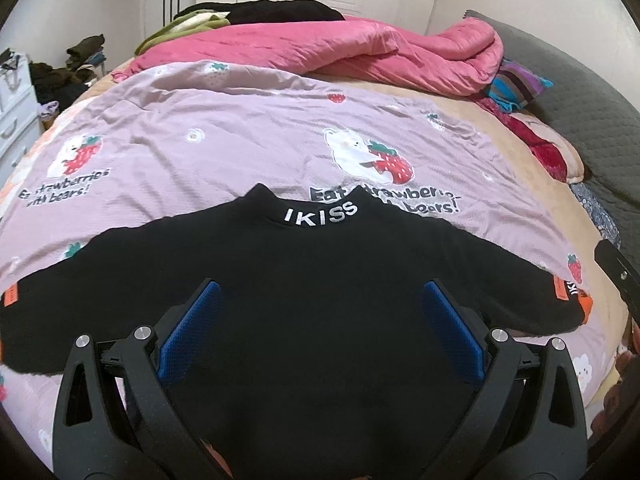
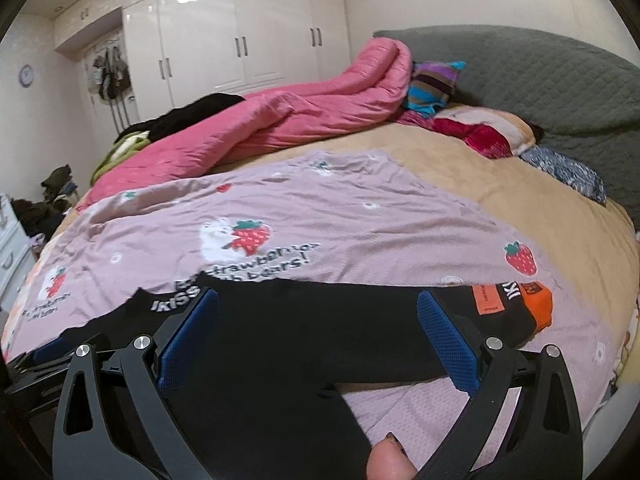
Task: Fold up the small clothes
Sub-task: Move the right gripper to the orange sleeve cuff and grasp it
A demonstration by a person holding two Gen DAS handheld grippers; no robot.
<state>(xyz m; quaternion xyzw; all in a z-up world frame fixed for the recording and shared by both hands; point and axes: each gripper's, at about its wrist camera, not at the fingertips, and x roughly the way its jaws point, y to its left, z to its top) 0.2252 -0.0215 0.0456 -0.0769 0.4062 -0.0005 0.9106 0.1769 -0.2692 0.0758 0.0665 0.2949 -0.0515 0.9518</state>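
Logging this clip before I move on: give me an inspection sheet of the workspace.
Surface: lilac strawberry-print sheet on a bed.
Job's things: black long-sleeved top with white IKISS collar lettering, flat, sleeves spread, orange cuff.
Clutter: crumpled pink quilt, striped cushion.
Grippers: left gripper and right gripper open over the top.
Cables: nothing seen.
Surroundings: white wardrobe, grey quilted headboard.

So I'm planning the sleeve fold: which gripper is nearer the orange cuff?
Right. The right gripper hovers over that sleeve beside the orange cuff; the left gripper is over the chest.
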